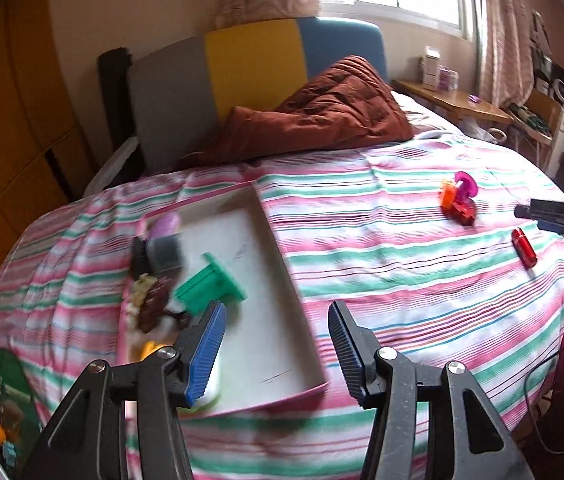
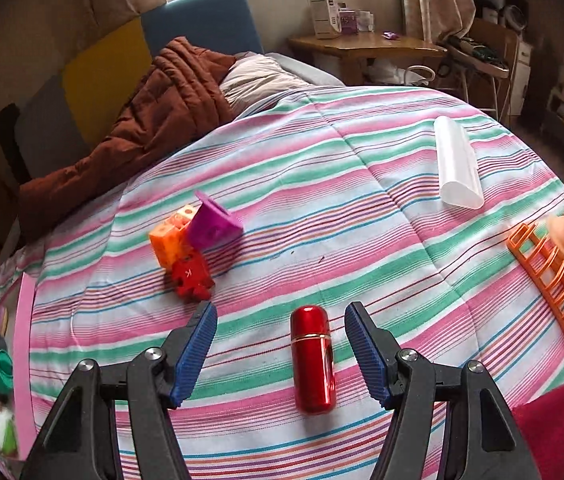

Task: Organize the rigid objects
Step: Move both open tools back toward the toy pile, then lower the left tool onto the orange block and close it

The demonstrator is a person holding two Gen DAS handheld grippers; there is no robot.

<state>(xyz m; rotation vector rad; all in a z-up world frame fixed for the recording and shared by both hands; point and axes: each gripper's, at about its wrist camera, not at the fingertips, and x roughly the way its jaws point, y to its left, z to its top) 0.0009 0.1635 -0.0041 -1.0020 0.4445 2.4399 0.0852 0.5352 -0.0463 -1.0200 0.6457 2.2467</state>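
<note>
the right gripper (image 2: 281, 344), jaws wide, straddles the red capsule (image 2: 313, 360) on the bed (image 2: 362, 184), likely needing to close next.

A shallow box (image 1: 277, 280) lies on the bed (image 1: 402, 280), left of the block cluster (image 2: 185, 248). A spool (image 1: 209, 282) lies inside the box. The capsule (image 2: 313, 360) lies nearer than the cluster, between the right claw's (image 2: 279, 354) fingers. A tube (image 2: 456, 164) and a rack (image 2: 550, 276) lie further right.
</note>
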